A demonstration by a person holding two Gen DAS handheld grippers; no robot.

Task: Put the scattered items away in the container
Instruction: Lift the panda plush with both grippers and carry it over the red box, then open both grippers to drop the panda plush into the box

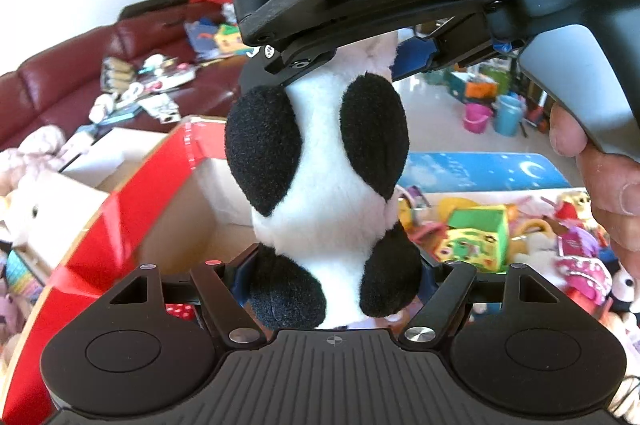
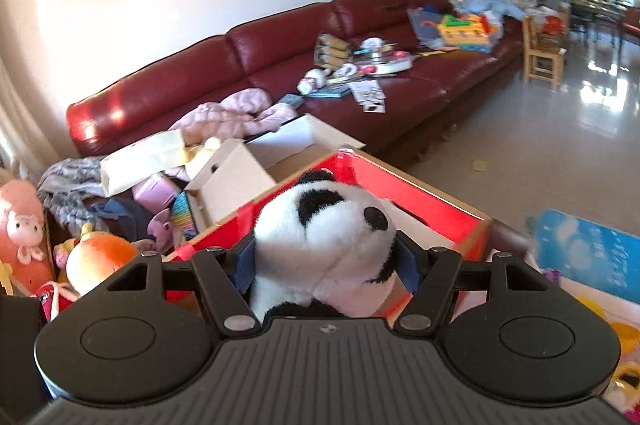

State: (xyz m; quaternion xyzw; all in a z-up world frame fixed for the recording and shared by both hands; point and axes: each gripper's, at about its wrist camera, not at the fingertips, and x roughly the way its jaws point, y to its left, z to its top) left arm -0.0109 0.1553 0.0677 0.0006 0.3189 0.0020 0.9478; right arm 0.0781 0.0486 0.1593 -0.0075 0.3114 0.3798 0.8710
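Left gripper (image 1: pixel 334 289) nearest the lens: jaws pinching the bottom end of the panda plush (image 1: pixel 320 161), two black feet right at the pads. Right gripper (image 2: pixel 326 261) has the other end, jaws pinching the panda's head, nose and eye patch facing up and away from that camera. From the left wrist view the right gripper body sits across the top of frame, a hand (image 1: pixel 600 165) on its grip.

So the plush is carried between both, clear of any surface. Long axis runs gripper to gripper: feet at the left jaws, head at the right jaws. From the left wrist view it stands roughly upright in frame with a slight lean.

Key relation: the red-rimmed cardboard box (image 2: pixel 420 201) lies just ahead of and below the plush in the right view, open interior showing behind the head. In the left view its red flap sits down-left of the panda. My read: neither hand is clearly nearer; both need to travel forward over the rim together, then lower and release. Toy pile (image 1: pixel 500 233) lies off to the right.
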